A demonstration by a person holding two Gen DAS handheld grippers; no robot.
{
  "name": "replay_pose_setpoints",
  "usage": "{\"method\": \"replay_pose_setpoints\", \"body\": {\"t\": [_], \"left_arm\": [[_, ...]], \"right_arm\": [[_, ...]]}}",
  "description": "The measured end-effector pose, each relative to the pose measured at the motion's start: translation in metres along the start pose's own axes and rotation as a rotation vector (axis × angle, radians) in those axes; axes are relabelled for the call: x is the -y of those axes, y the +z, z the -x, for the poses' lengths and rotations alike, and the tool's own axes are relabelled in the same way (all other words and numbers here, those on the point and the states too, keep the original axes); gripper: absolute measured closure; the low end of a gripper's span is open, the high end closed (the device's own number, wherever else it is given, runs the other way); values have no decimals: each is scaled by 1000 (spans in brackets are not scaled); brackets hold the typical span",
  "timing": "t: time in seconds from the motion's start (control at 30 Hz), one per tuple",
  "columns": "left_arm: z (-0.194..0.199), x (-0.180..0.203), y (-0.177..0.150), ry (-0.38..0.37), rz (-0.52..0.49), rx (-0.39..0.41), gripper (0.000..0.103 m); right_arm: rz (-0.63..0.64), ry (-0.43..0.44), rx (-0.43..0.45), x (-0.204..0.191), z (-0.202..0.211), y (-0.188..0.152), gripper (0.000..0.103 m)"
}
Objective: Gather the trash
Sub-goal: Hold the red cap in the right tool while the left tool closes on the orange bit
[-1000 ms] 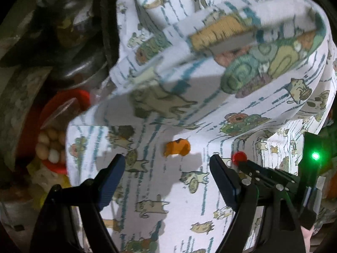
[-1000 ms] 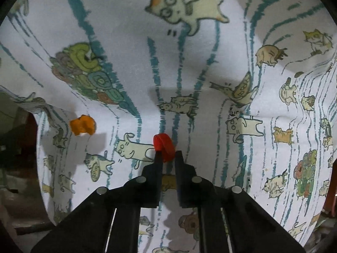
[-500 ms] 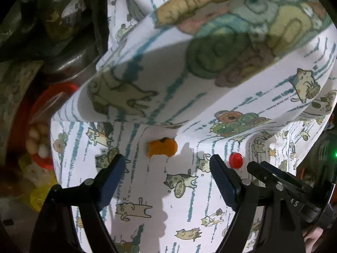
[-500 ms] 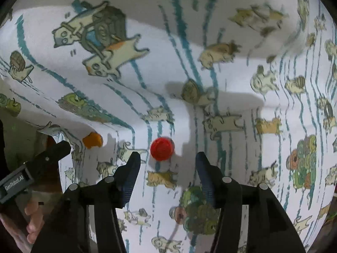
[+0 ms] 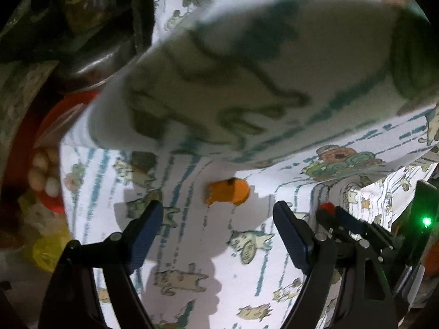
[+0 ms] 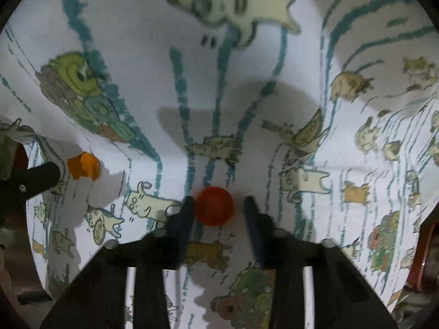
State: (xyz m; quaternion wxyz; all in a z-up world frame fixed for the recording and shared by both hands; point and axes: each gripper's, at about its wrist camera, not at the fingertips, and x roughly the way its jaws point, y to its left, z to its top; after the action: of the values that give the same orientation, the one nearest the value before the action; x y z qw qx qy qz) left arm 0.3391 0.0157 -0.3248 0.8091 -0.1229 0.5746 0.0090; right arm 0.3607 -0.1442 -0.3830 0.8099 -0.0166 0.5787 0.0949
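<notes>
Cat-print cloth [image 6: 343, 54]; red cap [image 6: 214, 206] between right gripper [image 6: 216, 211] jaws, just closing, left pad touching; orange scrap [image 5: 228, 191] just above the open left gripper [image 5: 218, 219].

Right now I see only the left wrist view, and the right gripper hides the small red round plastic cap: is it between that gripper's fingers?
Observer: Yes. The right wrist view shows the red cap lying on the white cat-print cloth between the fingers of the right gripper, whose jaws have just been closing.
Operator: Clamped?
Observer: Not yet. The finger nearer the crumpled orange scrap meets the cap; the other stands clear.
</notes>
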Motion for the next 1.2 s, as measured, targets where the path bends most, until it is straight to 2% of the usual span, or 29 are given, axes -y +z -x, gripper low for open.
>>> {"method": "replay_pose_setpoints", "body": {"t": [0.13, 0.3, 0.37, 0.4, 0.43, 0.57, 0.63, 0.67, 0.77, 0.83, 0.9, 1.03, 1.07, 1.1, 1.13, 1.17, 1.2], "left_arm": [[-9, 9, 1, 32, -18, 28, 22], [-31, 14, -2, 57, 13, -7, 23], [-36, 19, -5, 98, 4, 7, 36], [-36, 23, -6, 121, -15, 22, 54], [-36, 28, -7, 149, -42, 32, 61], [-29, 32, -11, 177, -25, 59, 65], [-15, 31, -14, 125, -15, 75, 65], [-7, 33, -14, 92, -32, 78, 89], [8, 36, -18, 56, -61, 79, 99], [19, 31, -22, 30, -78, 76, 99], [30, 28, -30, 37, -89, 85, 101], [43, 10, -30, 8, -66, 79, 101], [45, 6, -31, -17, -53, 66, 93], [44, 4, -32, -36, -51, 55, 73], [44, 4, -30, -50, -52, 48, 63], [43, 6, -32, -39, -66, 45, 48], [39, 11, -34, -26, -83, 42, 45]], "right_arm": [[-11, 10, 15, 12, 15, -2, 72], [-38, 25, 24, 28, 27, -5, 72], [-46, 21, 34, 36, 33, -4, 72], [-51, 21, 37, 40, 34, -4, 72], [-57, 22, 40, 44, 36, -4, 72], [-64, 9, 46, 54, 45, -7, 72], [-71, 5, 48, 59, 47, -8, 72], [-75, 5, 49, 62, 50, -9, 72], [-84, 6, 59, 76, 60, -17, 72], [-83, 9, 67, 77, 67, -20, 72], [-84, 14, 74, 76, 73, -22, 72], [-98, 41, 85, 71, 88, -33, 72], [-103, 49, 89, 70, 90, -36, 72], [-106, 53, 90, 70, 91, -38, 72], [-107, 52, 91, 69, 92, -39, 72], [-106, 50, 89, 69, 92, -36, 72], [-106, 46, 85, 70, 89, -30, 72]]}}
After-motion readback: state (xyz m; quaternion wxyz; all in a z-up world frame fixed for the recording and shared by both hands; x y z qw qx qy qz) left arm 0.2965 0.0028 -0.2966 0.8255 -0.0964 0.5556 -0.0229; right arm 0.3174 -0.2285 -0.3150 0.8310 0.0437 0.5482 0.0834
